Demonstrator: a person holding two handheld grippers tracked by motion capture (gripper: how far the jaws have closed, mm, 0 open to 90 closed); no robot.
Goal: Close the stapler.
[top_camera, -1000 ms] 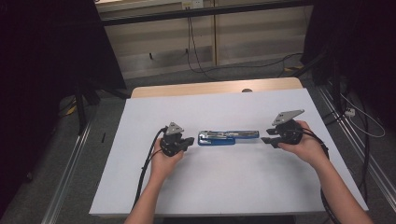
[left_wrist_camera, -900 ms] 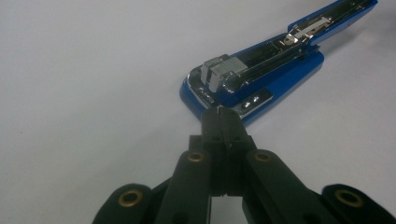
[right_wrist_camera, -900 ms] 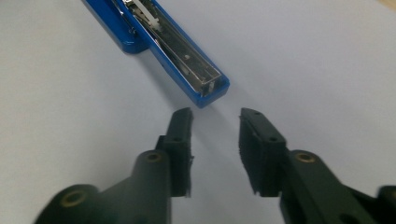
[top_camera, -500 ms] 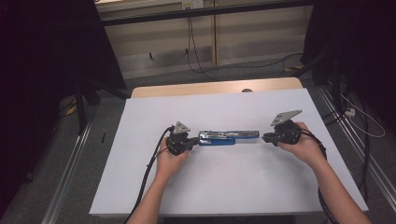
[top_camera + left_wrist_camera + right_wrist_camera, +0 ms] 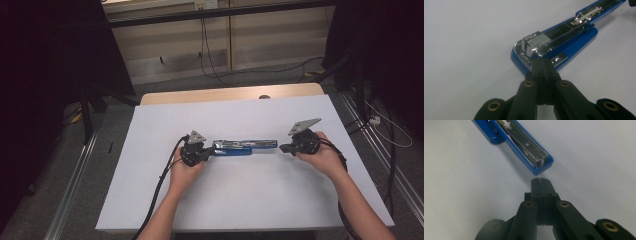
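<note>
The left hand-held gripper (image 5: pixel 543 65), jaws clenched on nothing, presses its tip on the stapler's (image 5: pixel 245 147) hinge end; the right hand-held gripper (image 5: pixel 541 182), jaws just closed empty, waits just off the stapler's far end. A sideways push could skid the opened stapler across the smooth white counter (image 5: pixel 250 200). Beyond the stapler: cables, dark curtains.

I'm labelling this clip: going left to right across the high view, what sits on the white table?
Left gripper, shut → blue and chrome stapler, opened flat → right gripper, shut, all on the white table.
</note>
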